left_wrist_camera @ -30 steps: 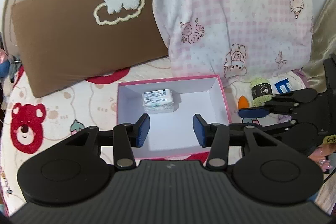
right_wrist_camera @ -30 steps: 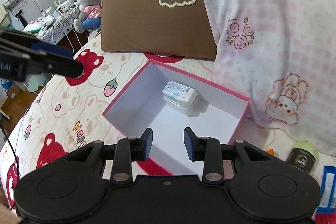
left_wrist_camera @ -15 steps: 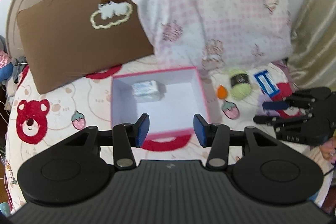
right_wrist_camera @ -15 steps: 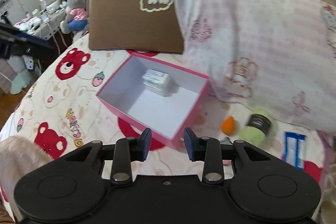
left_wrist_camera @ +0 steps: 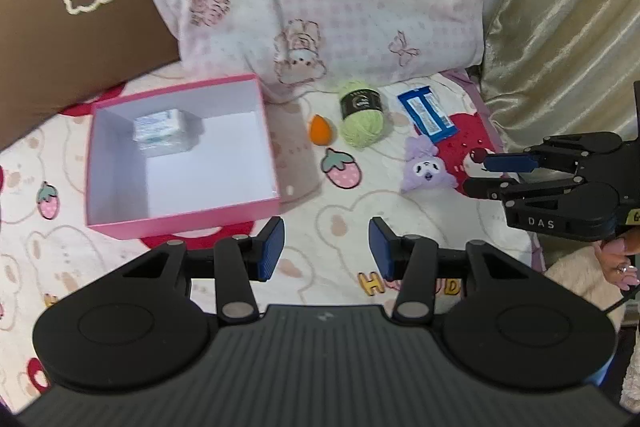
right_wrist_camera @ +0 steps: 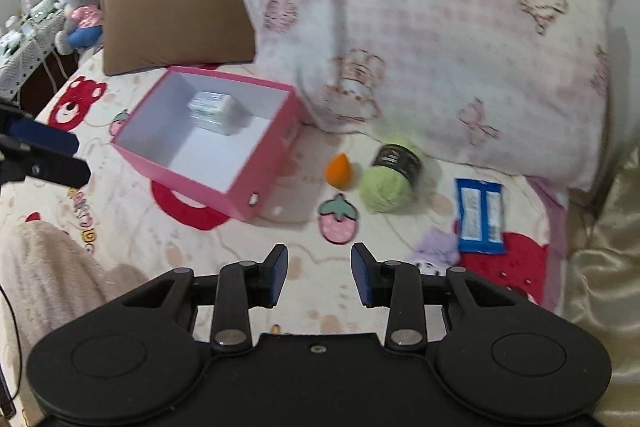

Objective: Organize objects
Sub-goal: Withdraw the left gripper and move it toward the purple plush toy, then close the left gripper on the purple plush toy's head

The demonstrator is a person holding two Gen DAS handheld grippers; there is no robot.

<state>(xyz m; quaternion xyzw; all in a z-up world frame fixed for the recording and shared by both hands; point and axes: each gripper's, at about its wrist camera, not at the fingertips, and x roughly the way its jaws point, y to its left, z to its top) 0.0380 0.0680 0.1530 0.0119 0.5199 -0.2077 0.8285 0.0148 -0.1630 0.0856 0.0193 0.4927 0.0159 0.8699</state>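
**A:** What could go wrong from here?

**B:** In my judgement, mostly bad picks. The green yarn ball [right_wrist_camera: 390, 173] is round and soft, so it may roll or squash out of the pads if gripped off-centre. The orange egg-shaped sponge [right_wrist_camera: 339, 168] lies just beside it, ahead of the right gripper [right_wrist_camera: 319, 275], and a wide approach could nudge one while reaching for the other. The blue snack packet [right_wrist_camera: 479, 215] lies flat on the bedsheet [right_wrist_camera: 280, 239], ahead and to the right; pads could slide over it or pinch the sheet instead. The purple plush toy [left_wrist_camera: 427, 167] sits right by the right gripper's tips, and in the right wrist view it is half hidden behind the right finger.

**A:** And the box?

**B:** The pink box [left_wrist_camera: 182, 221] stands ahead and left of both tools, leaning against nothing, on soft bedding. Knocking its rim could tip or shift it. A wrapped tissue pack [left_wrist_camera: 162, 129] already lies in its far corner.

**A:** The tongs themselves?

**B:** The left gripper [left_wrist_camera: 326, 249] is spread moderately wide, nothing between the blue pads, hovering just past the box's near right corner. The right gripper is likewise parted and empty, touching nothing I can see. Four loose things remain outside the box.
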